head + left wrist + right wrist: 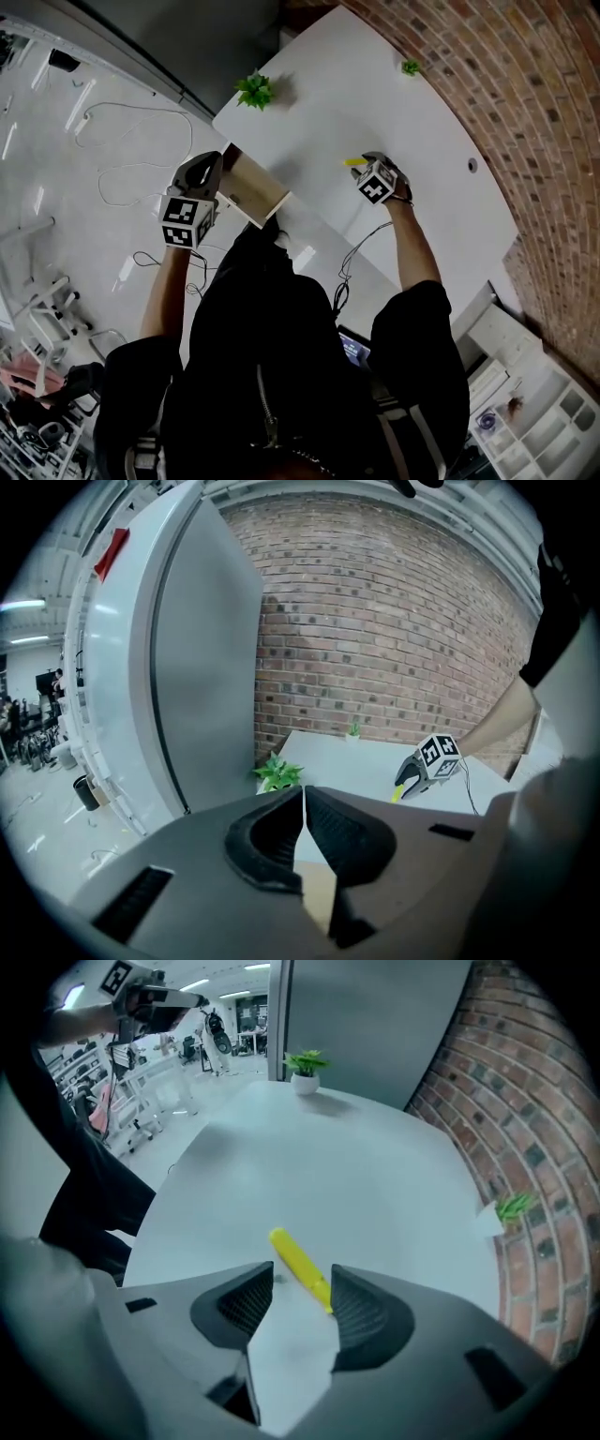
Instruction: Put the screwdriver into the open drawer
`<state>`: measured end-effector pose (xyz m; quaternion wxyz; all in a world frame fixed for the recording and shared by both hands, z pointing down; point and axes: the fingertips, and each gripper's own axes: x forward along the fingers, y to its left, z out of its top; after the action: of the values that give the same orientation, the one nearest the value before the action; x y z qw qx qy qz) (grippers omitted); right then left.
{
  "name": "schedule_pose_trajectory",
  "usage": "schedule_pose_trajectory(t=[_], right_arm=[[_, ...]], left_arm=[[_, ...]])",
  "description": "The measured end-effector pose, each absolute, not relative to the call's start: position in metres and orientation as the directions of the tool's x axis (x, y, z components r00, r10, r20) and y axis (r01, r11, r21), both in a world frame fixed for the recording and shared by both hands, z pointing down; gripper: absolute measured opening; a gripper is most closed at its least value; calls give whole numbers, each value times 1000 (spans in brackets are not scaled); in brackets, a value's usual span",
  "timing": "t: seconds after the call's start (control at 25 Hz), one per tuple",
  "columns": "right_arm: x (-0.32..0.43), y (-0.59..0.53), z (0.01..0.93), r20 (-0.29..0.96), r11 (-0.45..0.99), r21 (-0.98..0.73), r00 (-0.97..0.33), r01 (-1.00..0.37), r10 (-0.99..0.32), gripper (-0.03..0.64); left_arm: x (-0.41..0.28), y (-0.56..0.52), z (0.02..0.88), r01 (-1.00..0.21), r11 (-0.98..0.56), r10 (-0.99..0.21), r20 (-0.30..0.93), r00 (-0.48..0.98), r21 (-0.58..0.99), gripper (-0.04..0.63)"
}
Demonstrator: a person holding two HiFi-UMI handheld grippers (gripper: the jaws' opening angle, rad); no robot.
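Note:
A yellow screwdriver (354,161) lies on the white table (412,122). My right gripper (371,167) points steeply down over it. In the right gripper view the yellow handle (296,1260) runs slantwise into the gap between the jaws of the right gripper (302,1288), which stand open without touching it. The open drawer (255,192), pale wood, sticks out from the table's near left edge. My left gripper (212,172) hovers just left of the drawer. In the left gripper view the left gripper (303,803) has its tips together with nothing between them, and the drawer (317,892) shows below.
A potted green plant (255,90) stands at the table's far left corner, and a smaller plant (410,67) sits by the brick wall (525,103). A round cable hole (472,165) is in the tabletop. White cables (131,141) lie on the floor at left.

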<state>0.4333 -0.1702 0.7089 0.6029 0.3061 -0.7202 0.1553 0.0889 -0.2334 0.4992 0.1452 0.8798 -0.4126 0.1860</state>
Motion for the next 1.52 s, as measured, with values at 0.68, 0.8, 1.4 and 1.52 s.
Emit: schedule_pose_trajectory(t=[0.68, 0.8, 1.4, 1.52], right_arm=[[422, -140, 714, 981, 659, 35, -101, -751, -167, 89], [423, -133, 710, 981, 617, 55, -74, -785, -181, 86], [383, -99, 638, 904, 598, 133, -150, -791, -400, 76], [370, -91, 624, 880, 623, 155, -179, -766, -439, 75]], left_arm=[[82, -213, 496, -778, -621, -671, 447, 592, 99, 28], [80, -205, 494, -776, -624, -671, 443, 594, 96, 28], [53, -142, 468, -795, -604, -721, 383, 578, 62, 28], [44, -126, 462, -812, -582, -743, 371, 557, 54, 28]])
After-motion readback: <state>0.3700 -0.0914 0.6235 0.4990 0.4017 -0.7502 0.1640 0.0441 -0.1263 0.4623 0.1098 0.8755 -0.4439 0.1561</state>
